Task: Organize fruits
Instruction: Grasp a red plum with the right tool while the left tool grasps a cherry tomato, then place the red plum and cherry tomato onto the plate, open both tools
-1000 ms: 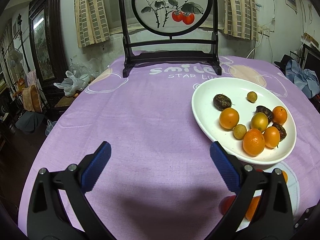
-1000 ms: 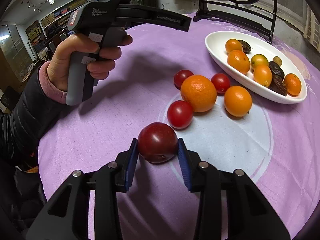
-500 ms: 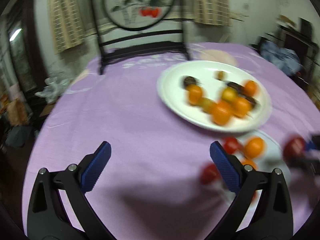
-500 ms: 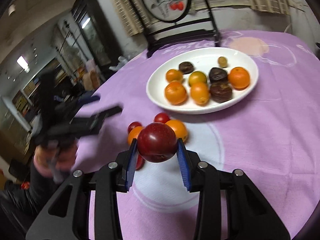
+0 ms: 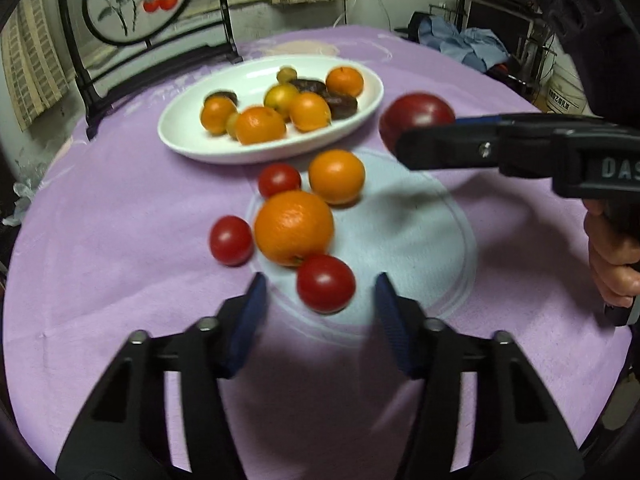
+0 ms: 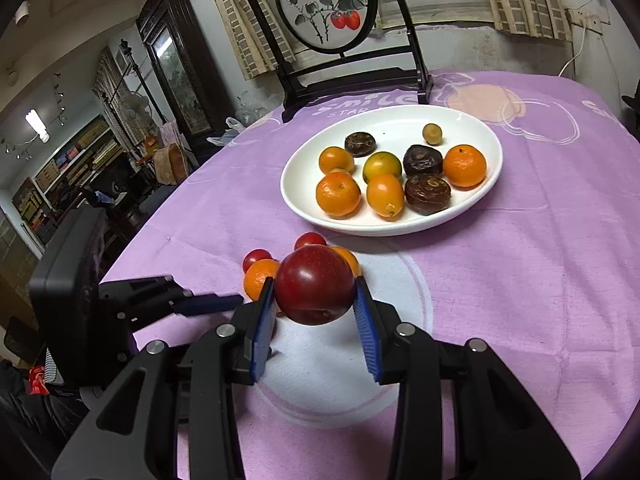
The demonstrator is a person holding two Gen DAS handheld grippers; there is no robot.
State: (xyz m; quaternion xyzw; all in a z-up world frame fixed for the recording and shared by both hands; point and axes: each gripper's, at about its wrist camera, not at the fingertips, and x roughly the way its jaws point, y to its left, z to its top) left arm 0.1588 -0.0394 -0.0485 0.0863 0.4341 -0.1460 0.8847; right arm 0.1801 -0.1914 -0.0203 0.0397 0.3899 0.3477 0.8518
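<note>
On the left, my left claw stood released, its blue pads wide apart above the purple bench. The nearest red tomato lay between them, not touched. Just behind it sat the big orange, with a second tomato at its left, a third tomato and a smaller orange further back. The white plate with small oranges and dark fruits stood beyond them. On the right, my right claw was clenched on the dark red plum, lifted above the bench, near the plate.
</note>
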